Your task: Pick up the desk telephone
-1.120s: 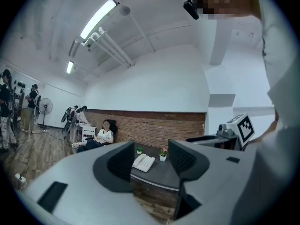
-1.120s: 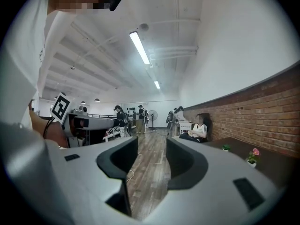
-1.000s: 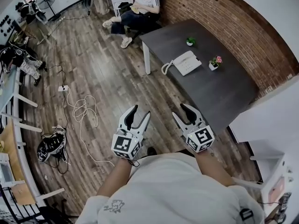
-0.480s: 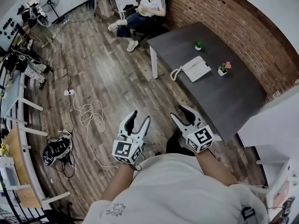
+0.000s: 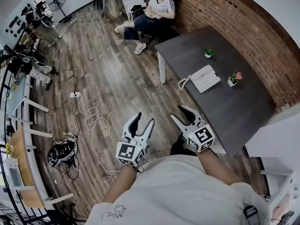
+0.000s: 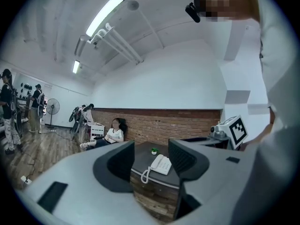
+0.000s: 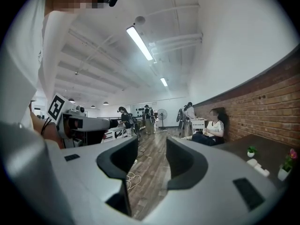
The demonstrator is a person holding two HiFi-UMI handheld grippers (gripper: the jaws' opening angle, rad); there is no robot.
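A white desk telephone [image 5: 205, 78] with a coiled cord lies on the dark grey table [image 5: 243, 107] by the brick wall. In the left gripper view the telephone [image 6: 161, 164] shows far off between the jaws. My left gripper [image 5: 141, 122] is held over the wooden floor, open and empty, well short of the table. My right gripper [image 5: 183, 113] is beside it, near the table's near corner, also open with nothing between its fingers. In the right gripper view the gripper [image 7: 151, 161] looks along the floor, with the table's edge at far right.
Two small potted plants [image 5: 208, 53] [image 5: 233, 78] stand on the table near the telephone. A seated person [image 5: 152, 13] is at the table's far end. A white cable [image 5: 91, 118] and a helmet [image 5: 62, 151] lie on the floor at left. Desks line the left wall.
Both grippers and the person holding them have moved toward the table; the table and telephone have shifted right and lower in the head view. Jaws are unchanged.
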